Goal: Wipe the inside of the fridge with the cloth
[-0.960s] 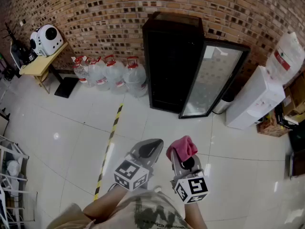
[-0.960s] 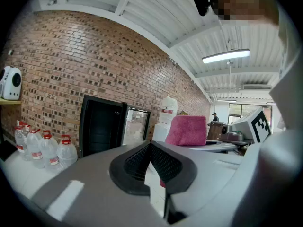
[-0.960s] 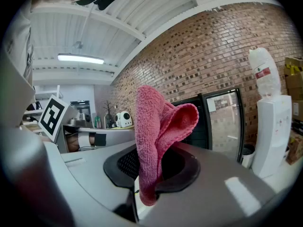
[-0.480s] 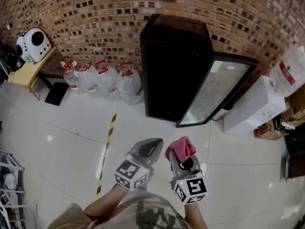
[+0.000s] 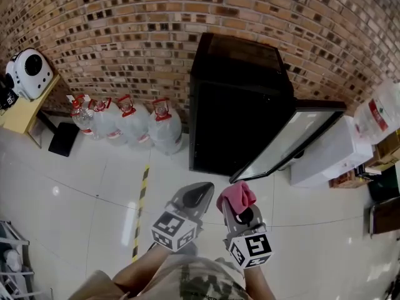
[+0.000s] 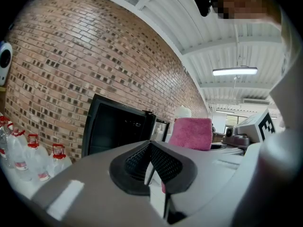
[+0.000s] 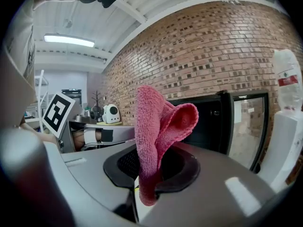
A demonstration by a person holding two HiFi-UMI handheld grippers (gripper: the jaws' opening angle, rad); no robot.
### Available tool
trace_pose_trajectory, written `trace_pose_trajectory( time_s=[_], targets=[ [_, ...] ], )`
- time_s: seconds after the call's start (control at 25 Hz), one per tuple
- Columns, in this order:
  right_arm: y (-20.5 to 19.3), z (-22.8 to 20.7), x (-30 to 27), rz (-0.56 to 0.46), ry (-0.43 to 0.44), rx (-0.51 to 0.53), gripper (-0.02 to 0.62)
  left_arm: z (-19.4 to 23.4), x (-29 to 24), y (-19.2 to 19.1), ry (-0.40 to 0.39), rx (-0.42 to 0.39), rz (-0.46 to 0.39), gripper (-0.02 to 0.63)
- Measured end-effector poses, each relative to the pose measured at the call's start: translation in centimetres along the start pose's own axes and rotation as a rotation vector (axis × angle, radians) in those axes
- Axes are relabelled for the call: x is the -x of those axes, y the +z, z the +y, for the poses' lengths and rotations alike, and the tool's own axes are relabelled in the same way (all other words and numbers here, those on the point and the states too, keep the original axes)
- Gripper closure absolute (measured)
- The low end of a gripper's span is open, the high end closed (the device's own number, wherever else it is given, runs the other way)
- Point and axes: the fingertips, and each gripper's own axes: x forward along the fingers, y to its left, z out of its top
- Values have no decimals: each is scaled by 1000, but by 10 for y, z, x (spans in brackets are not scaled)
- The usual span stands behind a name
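Brick wall (image 5: 125, 30), tiled floor (image 5: 87, 186), fridge (image 5: 234, 111); right claw (image 5: 232, 207) grips cloth (image 5: 237, 194), left claw (image 5: 201, 189) seemingly closed.

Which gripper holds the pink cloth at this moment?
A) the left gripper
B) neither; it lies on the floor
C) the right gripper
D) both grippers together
C: the right gripper has its jaws shut on the pink cloth, while the left gripper is shut with nothing between its jaws.

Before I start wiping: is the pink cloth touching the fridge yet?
Apart. The head view shows floor tiles between the pink cloth, clamped in the right gripper, and the open black fridge.
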Motion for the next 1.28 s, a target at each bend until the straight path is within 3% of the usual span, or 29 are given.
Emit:
trace_pose_trajectory(
  time_s=[0.32, 0.6, 1.08, 1.28],
  targets=[
    [22, -4, -54, -12, -14, 24, 529, 40, -28, 17, -18, 6, -9, 630],
    [35, -42, -88, -51, -26, 19, 529, 58, -64, 21, 3, -7, -9, 630],
    [49, -140, -190, -97, 12, -20, 529, 126, -165, 36, 156, -5, -25, 630],
    [49, -171, -225, -88, 29, 58, 529, 145, -202, 33, 201, -7, -18, 630]
  ],
)
